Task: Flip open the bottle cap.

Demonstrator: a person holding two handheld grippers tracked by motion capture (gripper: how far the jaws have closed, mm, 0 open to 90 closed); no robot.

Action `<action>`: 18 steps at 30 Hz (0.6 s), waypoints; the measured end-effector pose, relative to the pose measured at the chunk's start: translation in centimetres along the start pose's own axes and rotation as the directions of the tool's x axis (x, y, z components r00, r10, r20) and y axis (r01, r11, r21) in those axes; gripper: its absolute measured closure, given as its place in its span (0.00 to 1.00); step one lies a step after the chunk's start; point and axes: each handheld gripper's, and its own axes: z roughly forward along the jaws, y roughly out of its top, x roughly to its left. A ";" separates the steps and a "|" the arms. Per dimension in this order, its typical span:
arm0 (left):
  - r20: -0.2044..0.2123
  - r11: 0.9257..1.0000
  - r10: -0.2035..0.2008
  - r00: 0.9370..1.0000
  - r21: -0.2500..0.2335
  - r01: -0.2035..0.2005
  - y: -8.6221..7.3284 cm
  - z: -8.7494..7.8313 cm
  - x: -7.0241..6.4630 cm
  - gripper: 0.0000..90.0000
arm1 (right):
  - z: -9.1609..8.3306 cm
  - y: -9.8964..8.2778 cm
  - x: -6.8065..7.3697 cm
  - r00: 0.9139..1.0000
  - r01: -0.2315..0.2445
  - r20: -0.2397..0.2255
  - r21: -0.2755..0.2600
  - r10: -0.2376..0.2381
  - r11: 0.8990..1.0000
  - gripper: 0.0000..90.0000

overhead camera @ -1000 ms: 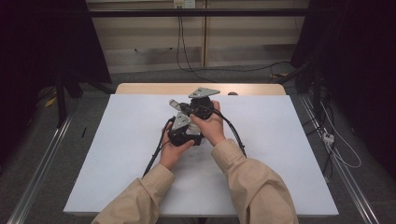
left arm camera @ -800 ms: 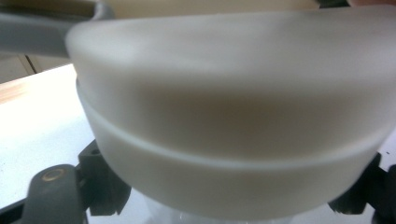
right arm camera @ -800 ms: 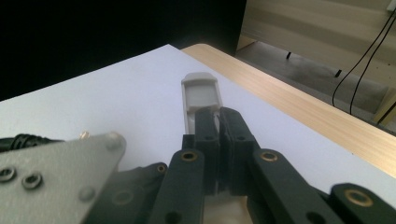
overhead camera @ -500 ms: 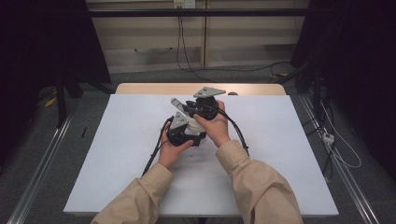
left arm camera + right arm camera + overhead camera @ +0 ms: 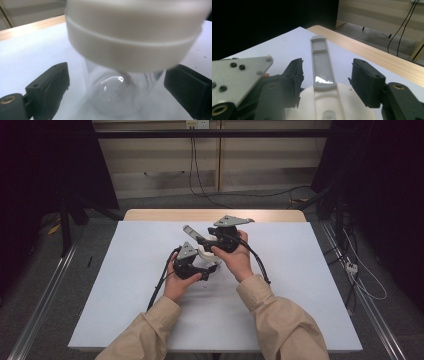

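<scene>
Near the middle of the white-topped desk (image 5: pixel 125 285), toward its far edge: clear glass jar (image 5: pixel 117 97) with white plastic lid (image 5: pixel 135 37). Left gripper (image 5: pixel 117 87) released, jaws flanking the glass. Right gripper (image 5: pixel 325 85) released, straddling the lid's grey latch (image 5: pixel 322 63).
</scene>
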 end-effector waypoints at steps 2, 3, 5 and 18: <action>0.001 1.000 -0.006 1.000 -0.001 0.006 -0.1 -0.5 0.0 0.06 | -0.4 -0.2 0.0 1.000 -0.008 -0.002 -0.004 0.008 1.000 0.38; 0.000 1.000 -0.006 1.000 -0.001 0.006 -0.1 -0.8 0.1 0.07 | -0.6 -0.3 0.0 1.000 -0.012 -0.012 -0.005 0.012 1.000 0.37; -0.006 1.000 -0.009 1.000 -0.005 0.008 -0.1 -1.4 0.2 0.06 | -1.0 -0.5 0.0 1.000 -0.020 -0.009 -0.004 0.020 1.000 0.33; 0.014 1.000 0.008 1.000 -0.001 -0.008 0.1 -4.4 0.1 0.06 | -4.6 -2.9 -0.2 1.000 -0.002 -0.011 -0.003 0.002 1.000 0.19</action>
